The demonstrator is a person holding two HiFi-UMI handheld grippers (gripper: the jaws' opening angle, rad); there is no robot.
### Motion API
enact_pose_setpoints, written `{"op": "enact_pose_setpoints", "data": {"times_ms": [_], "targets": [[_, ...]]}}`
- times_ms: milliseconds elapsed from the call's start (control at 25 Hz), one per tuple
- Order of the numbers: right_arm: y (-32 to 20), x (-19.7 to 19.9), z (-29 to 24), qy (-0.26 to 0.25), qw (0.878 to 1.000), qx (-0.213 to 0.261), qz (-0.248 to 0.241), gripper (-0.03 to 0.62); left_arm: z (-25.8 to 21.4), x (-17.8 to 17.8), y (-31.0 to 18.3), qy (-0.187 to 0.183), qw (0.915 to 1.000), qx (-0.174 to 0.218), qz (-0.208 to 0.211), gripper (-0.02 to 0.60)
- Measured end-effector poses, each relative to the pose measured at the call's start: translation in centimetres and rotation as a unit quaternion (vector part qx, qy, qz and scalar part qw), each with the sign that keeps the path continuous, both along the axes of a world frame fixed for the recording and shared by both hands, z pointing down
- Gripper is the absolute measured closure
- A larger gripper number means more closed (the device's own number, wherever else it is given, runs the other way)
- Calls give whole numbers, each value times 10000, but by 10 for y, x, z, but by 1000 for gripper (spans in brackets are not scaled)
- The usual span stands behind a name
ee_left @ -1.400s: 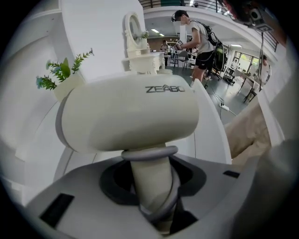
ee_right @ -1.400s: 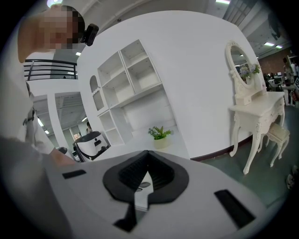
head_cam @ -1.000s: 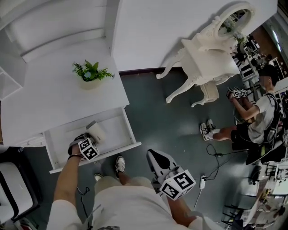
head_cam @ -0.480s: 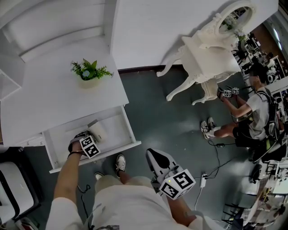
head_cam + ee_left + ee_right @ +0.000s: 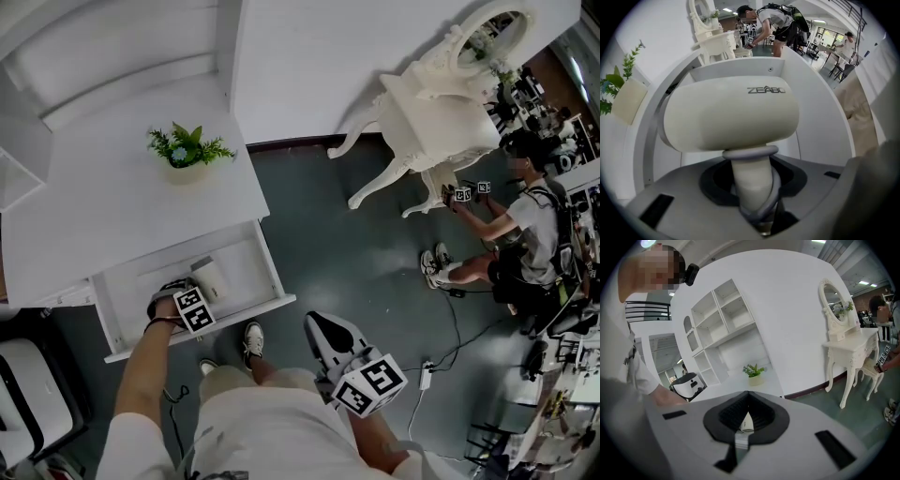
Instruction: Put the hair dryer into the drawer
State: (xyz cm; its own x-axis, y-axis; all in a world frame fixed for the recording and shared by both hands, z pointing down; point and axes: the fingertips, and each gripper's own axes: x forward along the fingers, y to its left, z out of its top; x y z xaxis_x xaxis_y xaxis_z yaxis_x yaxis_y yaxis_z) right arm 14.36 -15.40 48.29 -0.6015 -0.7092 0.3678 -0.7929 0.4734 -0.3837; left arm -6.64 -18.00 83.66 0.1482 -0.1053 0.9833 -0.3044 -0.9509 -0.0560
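Note:
The cream hair dryer [image 5: 208,277] is inside the open white drawer [image 5: 202,328], and my left gripper [image 5: 192,292] reaches straight down into the drawer from above. In the left gripper view the dryer's rounded body [image 5: 731,112] fills the middle. Its handle runs down between the jaws of my left gripper [image 5: 752,206], which are shut on it. The drawer's white walls [image 5: 820,117] surround the dryer. My right gripper [image 5: 316,325] hangs over the dark floor beside my legs, away from the drawer. In the right gripper view its jaws [image 5: 743,425] stand together with nothing held.
A small potted plant [image 5: 187,150] stands on the white desktop [image 5: 122,216] behind the drawer. A white dressing table with a mirror [image 5: 441,112] and another person [image 5: 534,234] are at the right. Cables and a power strip [image 5: 422,380] lie on the floor.
My left gripper has shifted slightly to the right in the drawer with the hair dryer and rolled a little. The right gripper has kept still. The person in the background has bent further.

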Motion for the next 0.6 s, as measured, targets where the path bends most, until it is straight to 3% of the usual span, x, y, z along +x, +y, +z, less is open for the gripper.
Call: {"op": "enact_pose_setpoints", "data": {"times_ms": [200, 440, 600], "targets": [[-2, 1, 4, 16, 10000, -36, 47, 585, 16, 4, 16, -76, 9998, -156, 134, 414], [-4, -1, 3, 6, 10000, -63, 59, 585, 14, 3, 16, 81, 9995, -293, -87, 413], [-6, -4, 6, 11, 10000, -71, 48, 585, 14, 2, 11, 72, 9996, -288, 16, 411]]}}
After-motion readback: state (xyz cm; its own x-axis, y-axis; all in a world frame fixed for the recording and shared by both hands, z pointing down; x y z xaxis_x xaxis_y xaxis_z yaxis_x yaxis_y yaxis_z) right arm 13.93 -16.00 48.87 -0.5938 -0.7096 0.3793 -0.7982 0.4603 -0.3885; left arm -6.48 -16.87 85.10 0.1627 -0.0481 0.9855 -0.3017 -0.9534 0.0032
